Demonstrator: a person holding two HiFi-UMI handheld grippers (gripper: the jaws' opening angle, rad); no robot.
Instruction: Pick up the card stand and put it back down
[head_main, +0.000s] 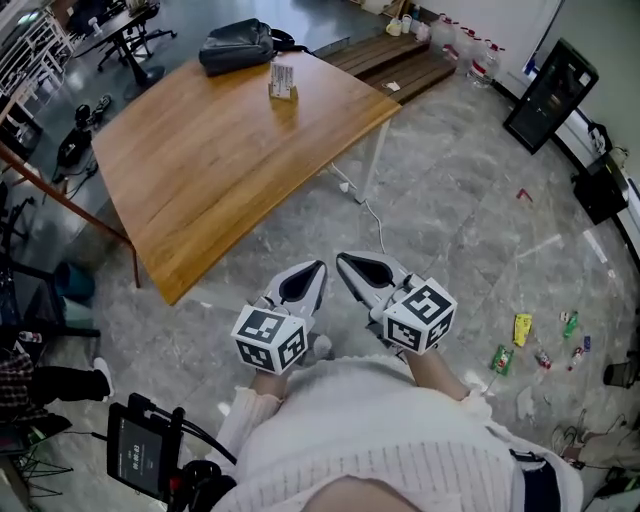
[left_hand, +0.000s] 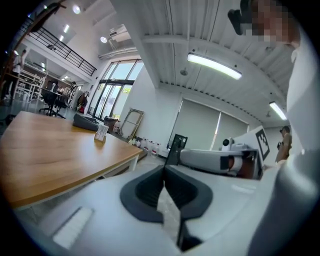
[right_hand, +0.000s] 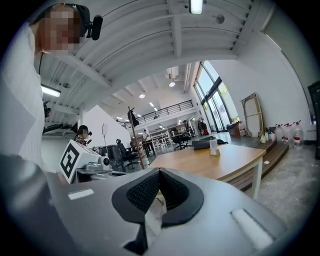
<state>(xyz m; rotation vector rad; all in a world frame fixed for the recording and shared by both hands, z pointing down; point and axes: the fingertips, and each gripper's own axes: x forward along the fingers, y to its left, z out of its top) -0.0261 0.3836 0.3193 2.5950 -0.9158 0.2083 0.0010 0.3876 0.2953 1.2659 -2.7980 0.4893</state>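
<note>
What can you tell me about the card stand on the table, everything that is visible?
The card stand is small and pale. It looks like a whitish card with faint print, held upright in what seems a clear holder; finer detail is too small to tell. It stands on the wooden table, near the far edge, beside a dark bag but apart from it. Only the table touches it.

One camera overhead, two riding low on the grippers.
The head view looks steeply down onto the left gripper (head_main: 318, 268) and right gripper (head_main: 343, 260), close below, with the table (head_main: 200, 170) farther ahead. Each gripper view looks almost level along its own jaws toward that distant table, which all three share, along with the card stand (head_main: 282, 82) on it.
</note>
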